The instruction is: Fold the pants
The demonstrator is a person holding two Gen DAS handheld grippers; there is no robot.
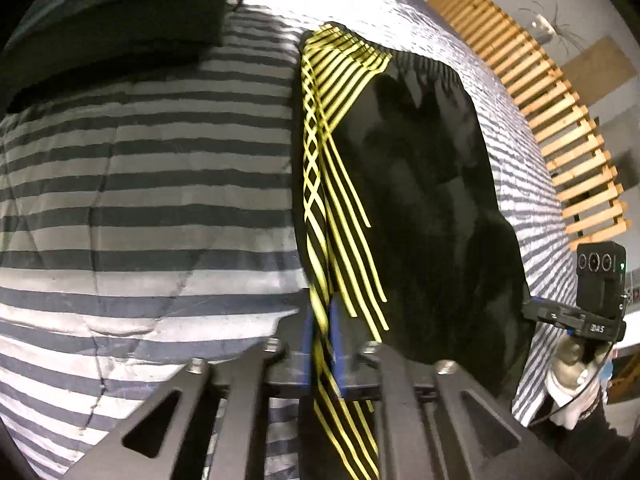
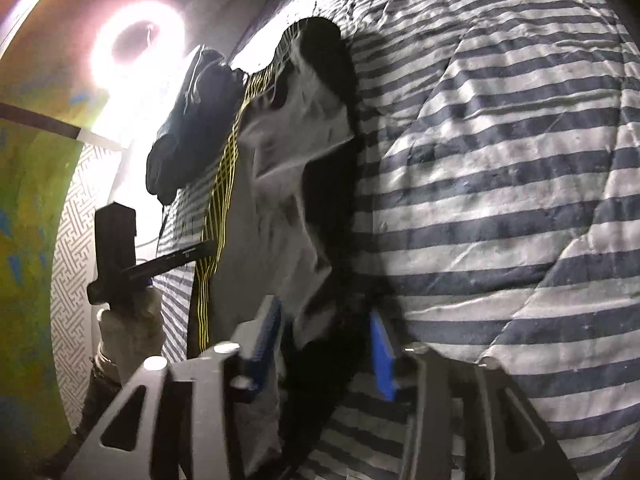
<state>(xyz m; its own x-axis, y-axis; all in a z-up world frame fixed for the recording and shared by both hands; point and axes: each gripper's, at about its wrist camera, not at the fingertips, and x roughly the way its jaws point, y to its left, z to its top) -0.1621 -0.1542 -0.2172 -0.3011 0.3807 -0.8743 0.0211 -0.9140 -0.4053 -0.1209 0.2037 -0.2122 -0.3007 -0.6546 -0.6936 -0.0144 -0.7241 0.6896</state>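
Black pants point(image 1: 420, 200) with yellow side stripes lie lengthwise on a striped duvet point(image 1: 140, 200). My left gripper point(image 1: 322, 344) is shut on the yellow-striped edge, with the cloth pinched between its blue pads. In the right wrist view the pants point(image 2: 288, 184) look grey under glare and blurred. My right gripper point(image 2: 324, 348) has its blue pads point(image 2: 382, 356) wide apart, with a bunch of the pants' other edge between them. A gloved hand point(image 1: 572, 364) holds the right gripper point(image 1: 530, 307) at the pants' right edge. The left gripper point(image 2: 208, 246) shows at the striped seam.
The duvet point(image 2: 500, 200) is rumpled and bulges to the right. A dark pillow or bundle point(image 1: 120, 20) lies at the far left. A dark garment point(image 2: 192, 120) sits beyond the pants. A wooden slatted frame point(image 1: 560, 120) runs along the bed's right side. A ring light point(image 2: 136, 48) glares.
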